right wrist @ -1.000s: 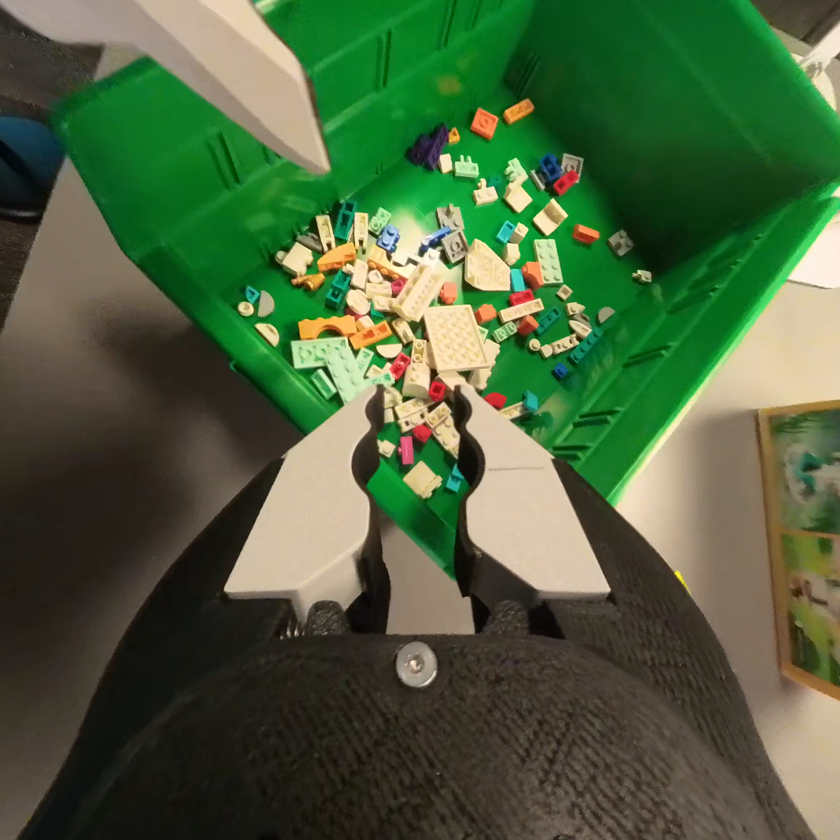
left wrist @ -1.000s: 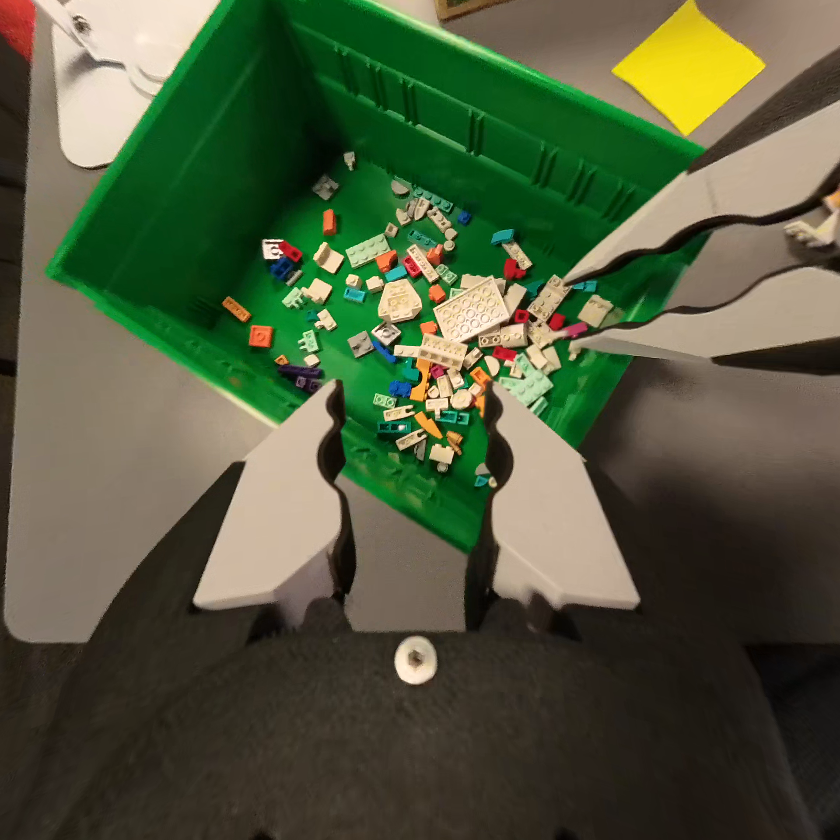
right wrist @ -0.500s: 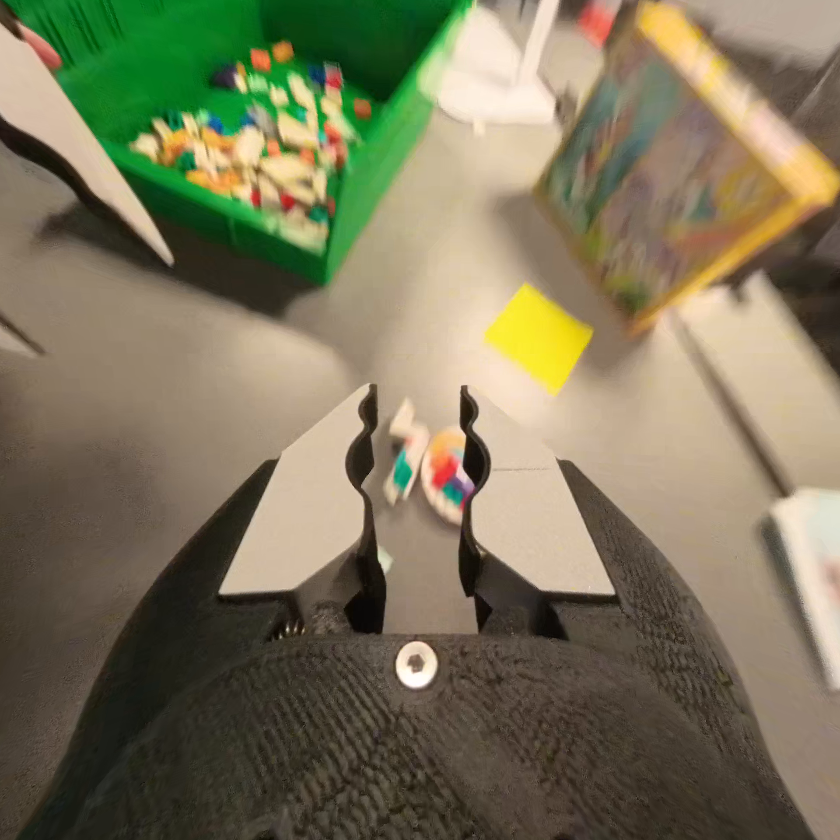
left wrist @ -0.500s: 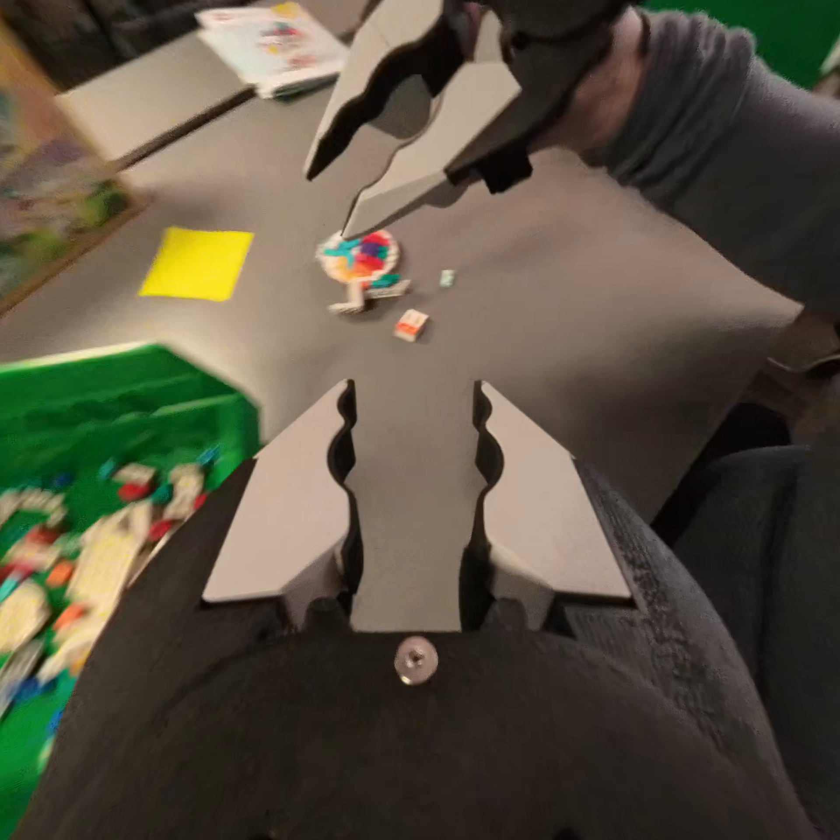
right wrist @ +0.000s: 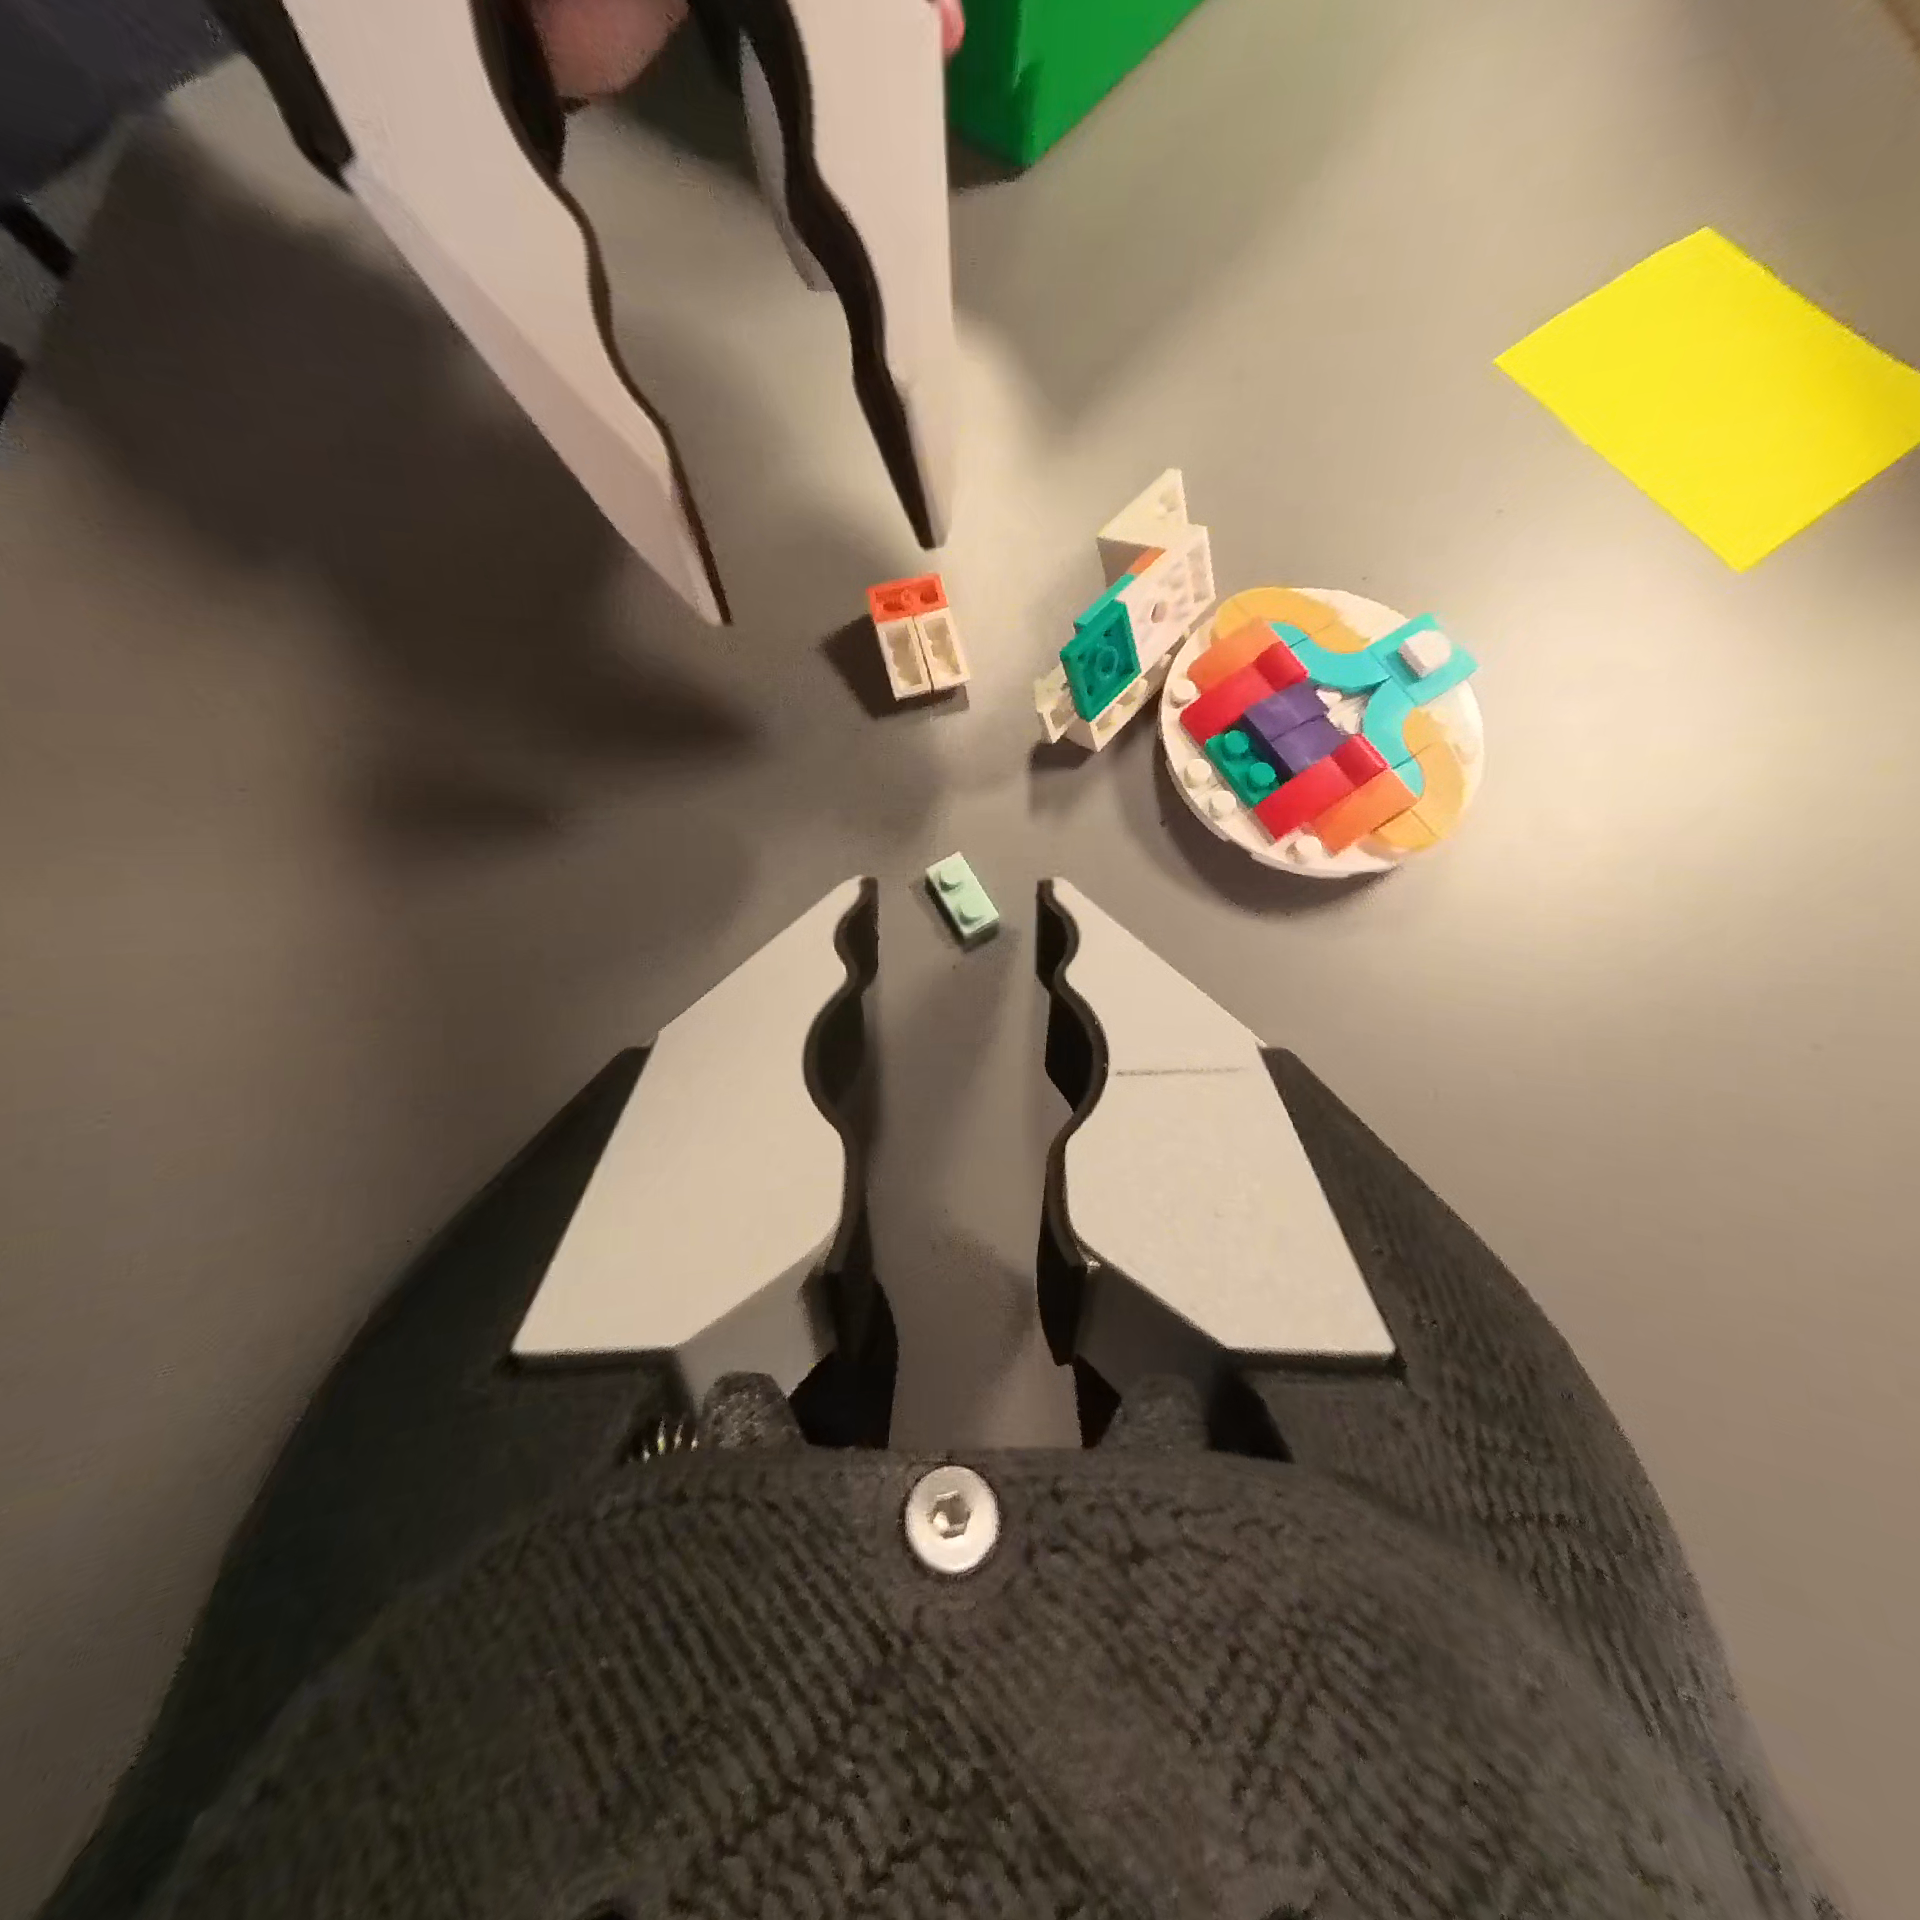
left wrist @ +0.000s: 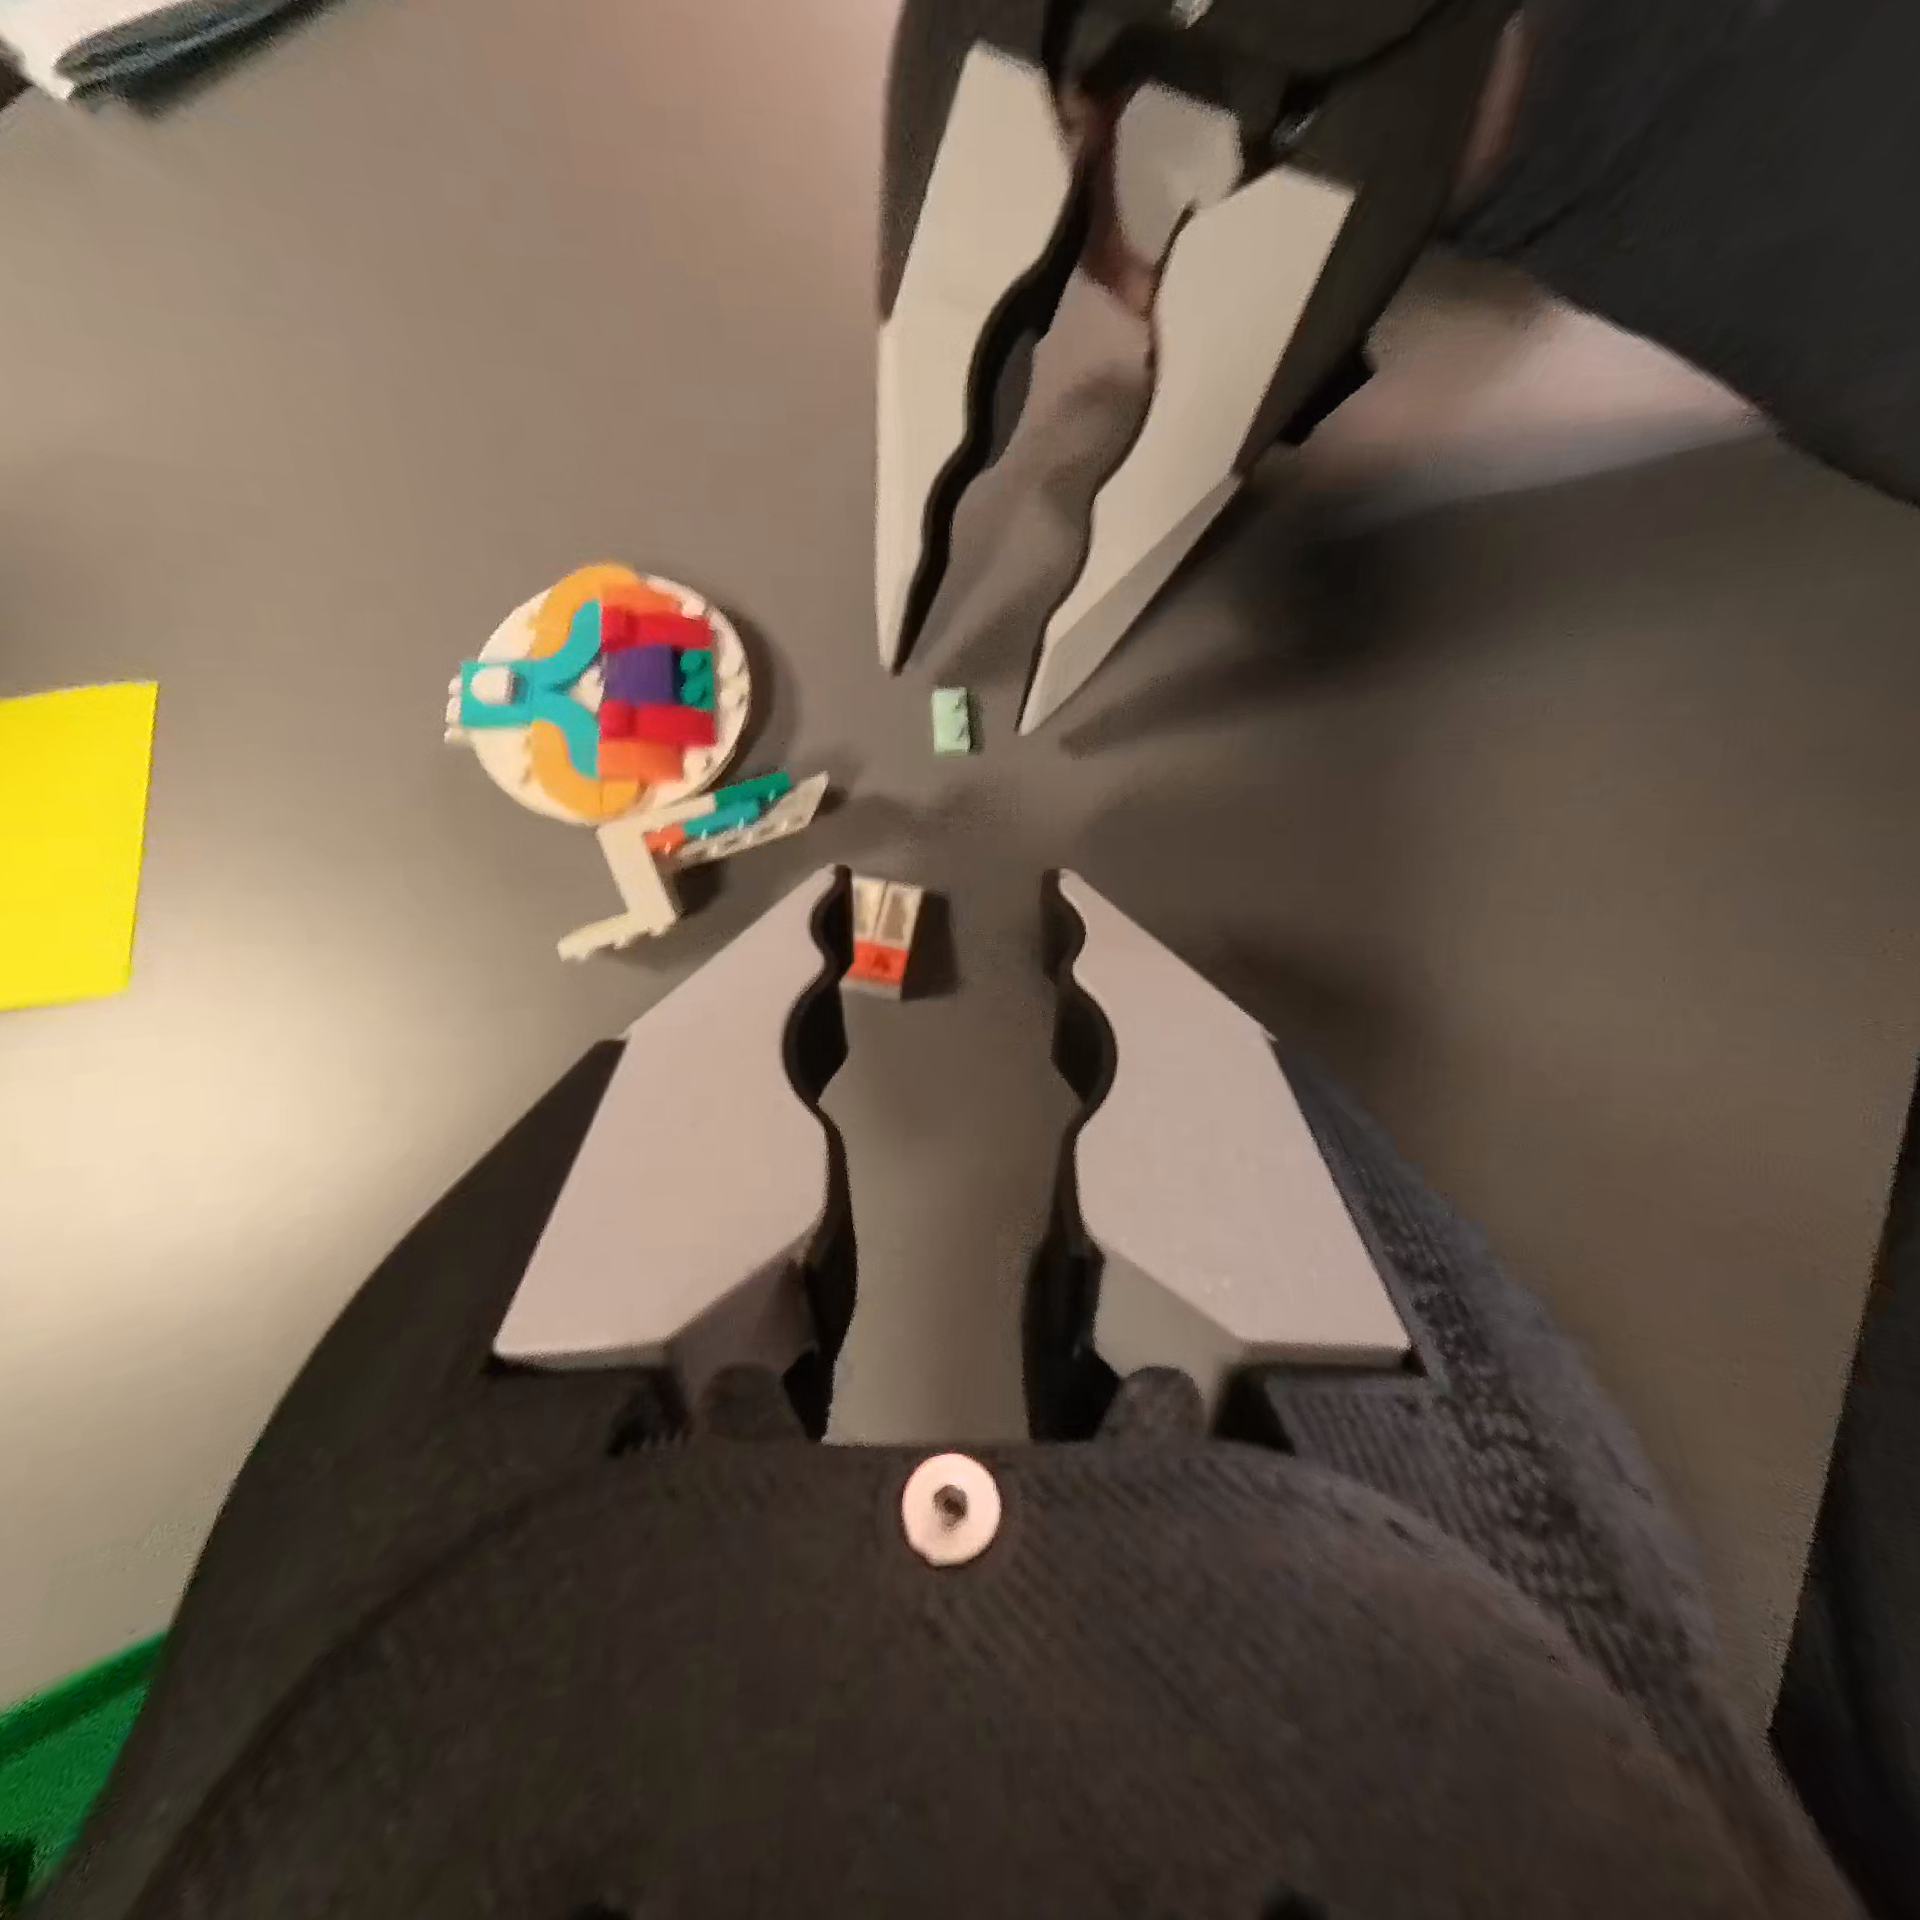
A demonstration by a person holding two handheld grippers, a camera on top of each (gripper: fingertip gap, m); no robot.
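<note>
The left gripper (left wrist: pixel 943 888) hangs over the grey table (left wrist: pixel 364 312) with its jaws parted and nothing between them. A small block of two cream bricks capped with an orange plate (left wrist: pixel 885 938) lies on the table at the tip of one finger, just inside the gap; whether the tip touches it cannot be told. The right gripper (right wrist: pixel 956 883) faces the left one from the other side, likewise released and empty. A mint-green two-stud plate (right wrist: pixel 962 900) lies on the table between its fingertips, apart from both. In the left wrist view the same mint plate (left wrist: pixel 956 720) sits just beyond the right gripper's tips (left wrist: pixel 956 691).

Taking the round white plate with the coloured brick build (right wrist: pixel 1322 730) as landmark: a small white and teal sub-assembly (right wrist: pixel 1122 634) lies touching or just beside its rim, on the side toward the grippers. The cream and orange block (right wrist: pixel 918 646) lies a little farther out past that sub-assembly, with bare table all round it. The mint plate is near the round plate's rim, apart from it. A yellow square paper note (right wrist: pixel 1714 395) lies well apart on the far side of the round plate, flat on the table. The corner of a green bin (right wrist: pixel 1039 83) stands well away, behind the left gripper (right wrist: pixel 821 582). The strip of table between the two facing grippers holds only the two loose pieces.
</note>
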